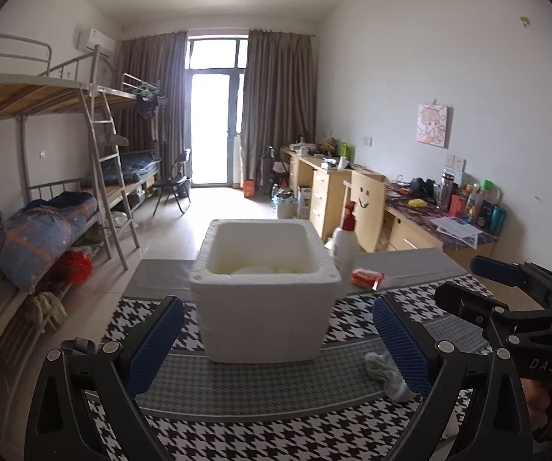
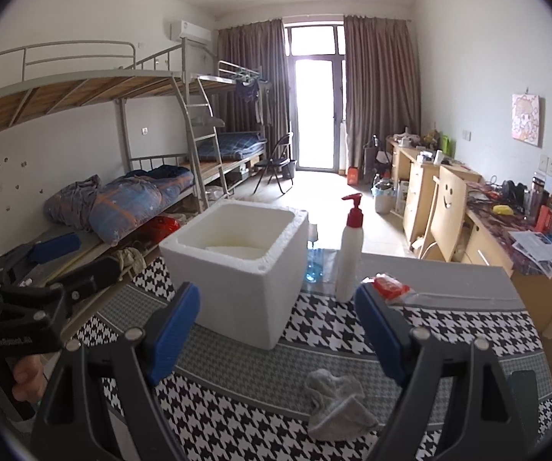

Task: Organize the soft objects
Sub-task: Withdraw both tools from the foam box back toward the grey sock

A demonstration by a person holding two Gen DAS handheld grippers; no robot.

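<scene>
A white foam box (image 1: 264, 296) (image 2: 237, 269) stands open-topped on the houndstooth cloth, with something pale lying in its bottom. A crumpled grey sock (image 2: 333, 403) lies on the cloth in front of the box, to its right; in the left wrist view the sock (image 1: 381, 368) is partly hidden behind my right-hand finger. My left gripper (image 1: 276, 303) is open and empty, facing the box. My right gripper (image 2: 276, 296) is open and empty, above and just behind the sock. Each gripper shows in the other's view, the left gripper (image 2: 80, 257) and the right gripper (image 1: 464, 282).
A white pump bottle with a red top (image 2: 349, 253) stands right of the box, beside a red packet (image 2: 391, 286). A blue plastic bottle (image 2: 314, 265) lies behind. Bunk beds with bedding (image 2: 130, 199) fill the left, cluttered desks (image 2: 526, 238) the right.
</scene>
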